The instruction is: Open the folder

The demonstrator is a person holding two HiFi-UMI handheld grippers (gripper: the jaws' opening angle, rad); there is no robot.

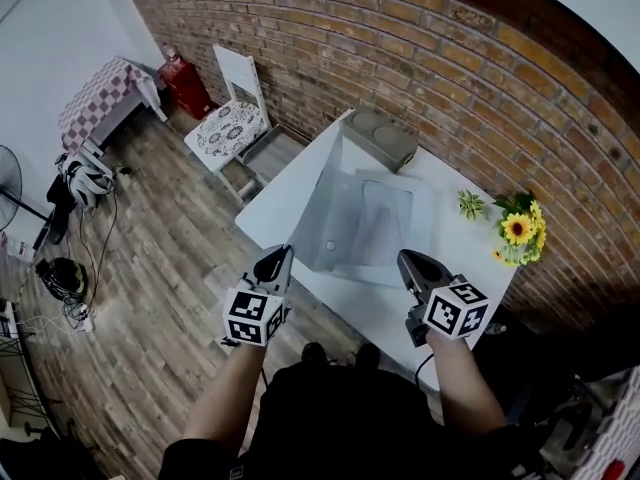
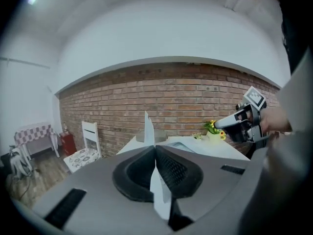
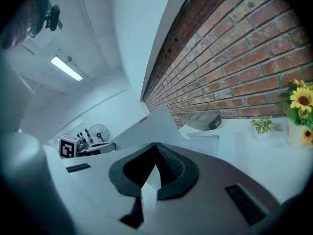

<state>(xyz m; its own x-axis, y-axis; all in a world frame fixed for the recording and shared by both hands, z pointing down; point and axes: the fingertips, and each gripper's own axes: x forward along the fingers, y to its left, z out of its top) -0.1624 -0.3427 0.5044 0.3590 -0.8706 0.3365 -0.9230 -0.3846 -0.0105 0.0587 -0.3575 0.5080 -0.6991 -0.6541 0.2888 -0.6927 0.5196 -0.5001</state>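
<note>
White table (image 1: 385, 308) is holding the see-through folder (image 1: 325, 208) in its middle. At the table's near edge, the left gripper (image 1: 284, 254) is pinching its lifted cover and the right gripper (image 1: 406, 259) is squeezing its bottom sheet (I think). Pulling fast, the slippery cover could be sliding out. No readable words are showing.

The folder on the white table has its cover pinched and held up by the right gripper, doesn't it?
Not quite. It is the left gripper, not the right one, that has the folder's cover pinched and held up above the white table. The left gripper view shows this: the thin see-through sheet runs between its shut jaws and sticks up past them.
</note>
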